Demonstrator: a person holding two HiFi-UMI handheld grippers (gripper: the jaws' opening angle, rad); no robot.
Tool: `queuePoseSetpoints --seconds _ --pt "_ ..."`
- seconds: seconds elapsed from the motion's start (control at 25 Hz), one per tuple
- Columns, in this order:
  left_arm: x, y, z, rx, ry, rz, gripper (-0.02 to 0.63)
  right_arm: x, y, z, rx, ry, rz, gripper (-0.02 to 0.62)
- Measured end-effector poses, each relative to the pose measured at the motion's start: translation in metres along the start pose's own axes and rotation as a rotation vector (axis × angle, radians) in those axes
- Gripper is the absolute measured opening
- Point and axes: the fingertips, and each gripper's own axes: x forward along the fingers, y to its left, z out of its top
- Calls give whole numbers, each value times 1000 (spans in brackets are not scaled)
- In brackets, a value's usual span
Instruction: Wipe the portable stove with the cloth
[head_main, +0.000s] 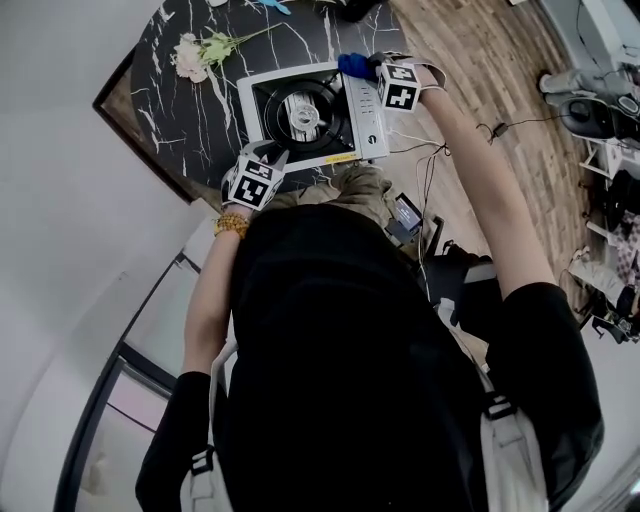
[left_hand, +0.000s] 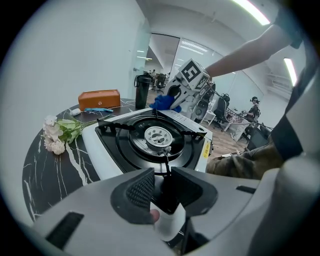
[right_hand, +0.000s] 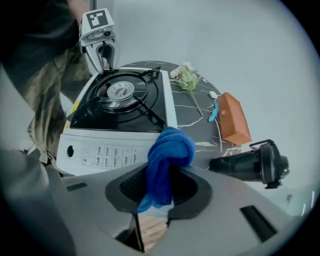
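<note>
The portable stove (head_main: 310, 115), white with a black burner top, sits on the black marble table (head_main: 190, 110). My left gripper (head_main: 262, 165) stands at the stove's near edge. In the left gripper view its jaws (left_hand: 162, 187) are closed on a thin black arm of the pan support (left_hand: 165, 160). My right gripper (head_main: 378, 78) is over the stove's control-panel side, shut on a bunched blue cloth (head_main: 355, 66). In the right gripper view the cloth (right_hand: 170, 150) bulges out above the pads and hangs just off the control panel (right_hand: 107, 152).
A sprig of pale flowers (head_main: 200, 52) lies left of the stove. An orange case (right_hand: 234, 119), a small blue thing (right_hand: 214, 112) and a black lidded cup (right_hand: 250, 162) are on the table's far part. Wooden floor with cables (head_main: 480, 60) is beyond the table's right edge.
</note>
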Motion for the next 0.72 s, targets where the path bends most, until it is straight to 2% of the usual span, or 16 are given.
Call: queuePoseSetpoints --seconds 0.12,0.44,0.6,0.72 --pt "3 1 -1 -33 -17 -12 100 -4 22 -1 4 -17 43 94" --pt "5 1 0 -57 -13 -40 92 -22 110 0 44 -64 109 95" --pt "5 1 0 -59 -30 -62 92 -29 148 1 117 -91 85 95" --pt "5 1 0 -54 -32 -76 92 -31 168 2 179 -110 10 95"
